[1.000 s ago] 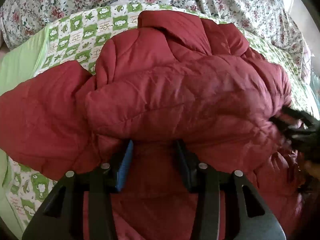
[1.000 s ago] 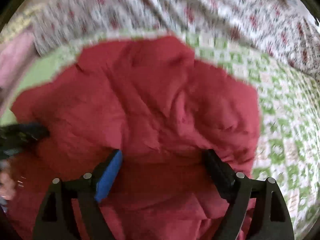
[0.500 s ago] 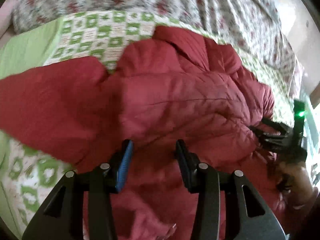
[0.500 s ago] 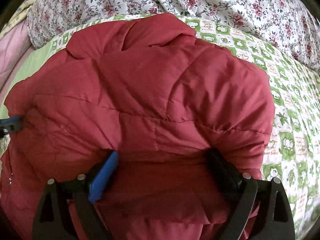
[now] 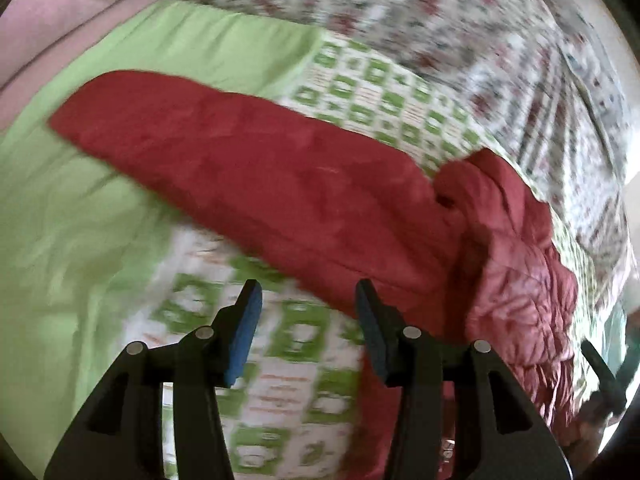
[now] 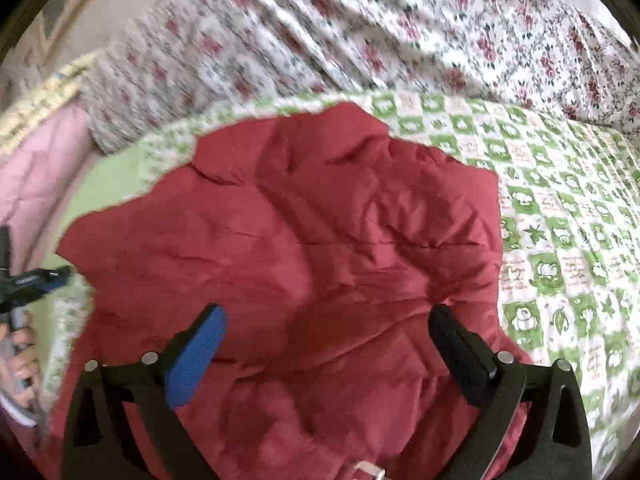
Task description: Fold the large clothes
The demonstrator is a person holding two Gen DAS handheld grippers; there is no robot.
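Observation:
A dark red quilted jacket lies bunched on a green-and-white checked quilt. One sleeve stretches out flat toward the upper left in the left wrist view. My left gripper hovers over the quilt just below that sleeve. Its jaws are opening and nothing is between them, though the right finger overlaps the jacket's edge. My right gripper hangs above the jacket's body with its jaws opening wide and the fabric lying loose under them. The left gripper also shows at the left edge of the right wrist view.
A floral bedcover is heaped along the far side. A plain green sheet lies left of the quilt, with a pink blanket beyond it. A person's hand grips the left tool.
The left gripper has swung left off the jacket's body to the quilt under the sleeve, rolling as it went. The right gripper's jaws have spread wider and it has lifted off the fabric.

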